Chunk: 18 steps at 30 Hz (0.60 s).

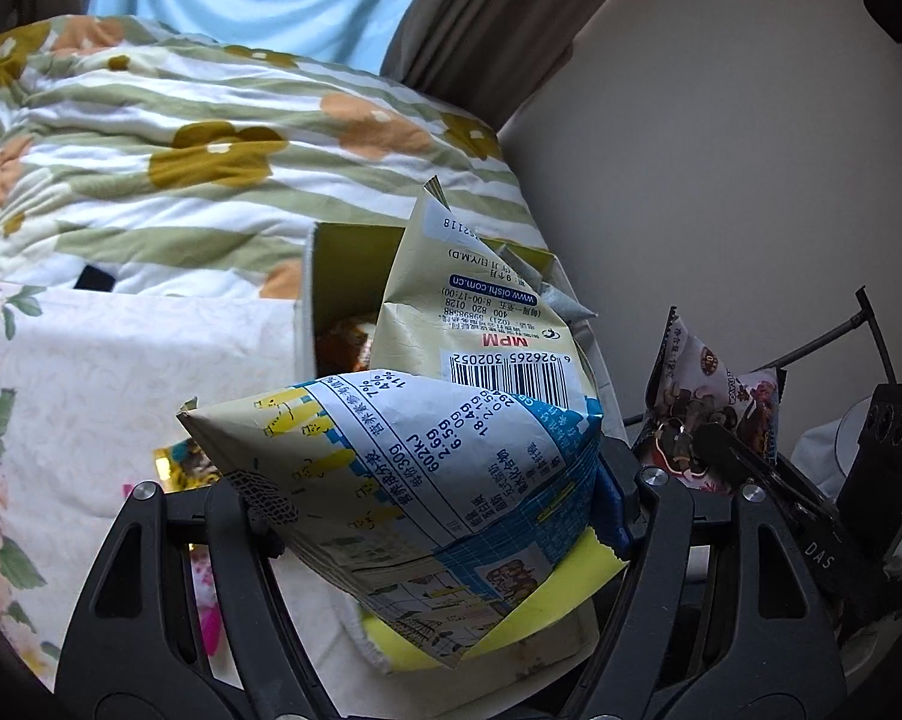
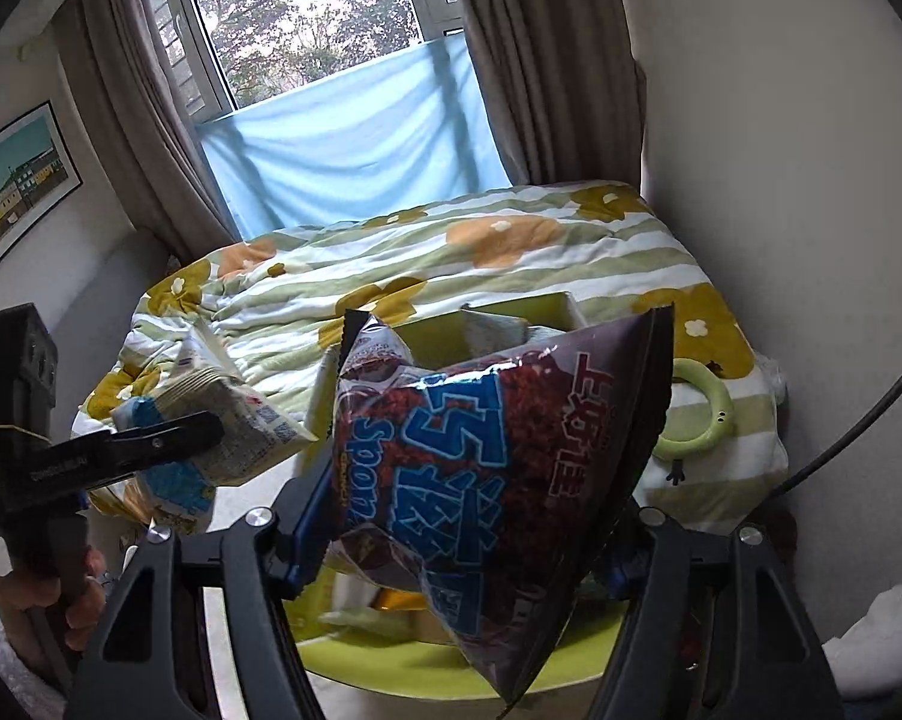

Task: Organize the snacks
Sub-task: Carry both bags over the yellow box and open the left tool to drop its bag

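Left hand-held gripper [image 1: 439,498]: jaws part-way apart, closed on a pale yellow/blue snack bag [image 1: 415,480], held in the air above the bed, printed back side w/ nutrition table facing the cam. Right hand-held gripper [image 2: 481,522]: jaws also part-way apart, clamped on a dark brown chocolate snack bag [image 2: 511,480] w/ blue lettering, likewise off the surface. Both bags hang in front of an open yellow-green cardboard box [image 1: 355,276] sitting on the bed, just beside the striped floral duvet [image 1: 181,138]; box already has a cream Oishi bag [image 1: 475,312] standing up out of it, barcode side visible, plus other packs too hidden to ID. A green ring-shaped item [image 2: 700,414] lies on the duvet to the right of the box in the right wrist view. Handling est.: both bags look air-puffed, light, thin crinkly film, so slippery and easily crushed; contents prob. brittle. Grip seems to squeeze the pillow body, which dents; better hold would be the flat crimped seam at the top/bottom edge, stiffer and no contents under the pads. Risk: bag pivots or slides out if held by a puffed corner. Box interior crowded, so the bags likely need to go in edge-first.
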{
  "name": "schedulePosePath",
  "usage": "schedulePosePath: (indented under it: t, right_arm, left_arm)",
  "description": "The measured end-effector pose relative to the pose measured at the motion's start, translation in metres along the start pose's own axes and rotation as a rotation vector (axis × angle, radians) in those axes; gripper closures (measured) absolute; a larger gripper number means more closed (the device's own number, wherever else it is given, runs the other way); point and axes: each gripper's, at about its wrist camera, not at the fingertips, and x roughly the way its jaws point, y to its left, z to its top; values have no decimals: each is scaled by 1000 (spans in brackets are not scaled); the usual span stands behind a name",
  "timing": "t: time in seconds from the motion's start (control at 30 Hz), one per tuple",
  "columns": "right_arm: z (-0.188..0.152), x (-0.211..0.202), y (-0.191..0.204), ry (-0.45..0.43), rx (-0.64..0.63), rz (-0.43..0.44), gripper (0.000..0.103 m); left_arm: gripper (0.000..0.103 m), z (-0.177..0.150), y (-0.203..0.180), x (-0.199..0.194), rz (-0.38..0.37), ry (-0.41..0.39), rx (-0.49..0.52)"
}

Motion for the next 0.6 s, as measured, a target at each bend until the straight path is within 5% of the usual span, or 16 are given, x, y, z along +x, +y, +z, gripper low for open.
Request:
schedulePosePath:
  t: [0.13,0.23,0.6]
  right_arm:
    - [3,10,-21,36,-5,20,38]
    - [3,15,-32,58,-6,24,38]
    - [11,24,-34,78,14,41,38]
  left_arm:
    - [29,3,-19,31,42,10,14]
    - [1,0,-22,40,82,10,-2]
    - [1,-14,8,19,143,24,-47]
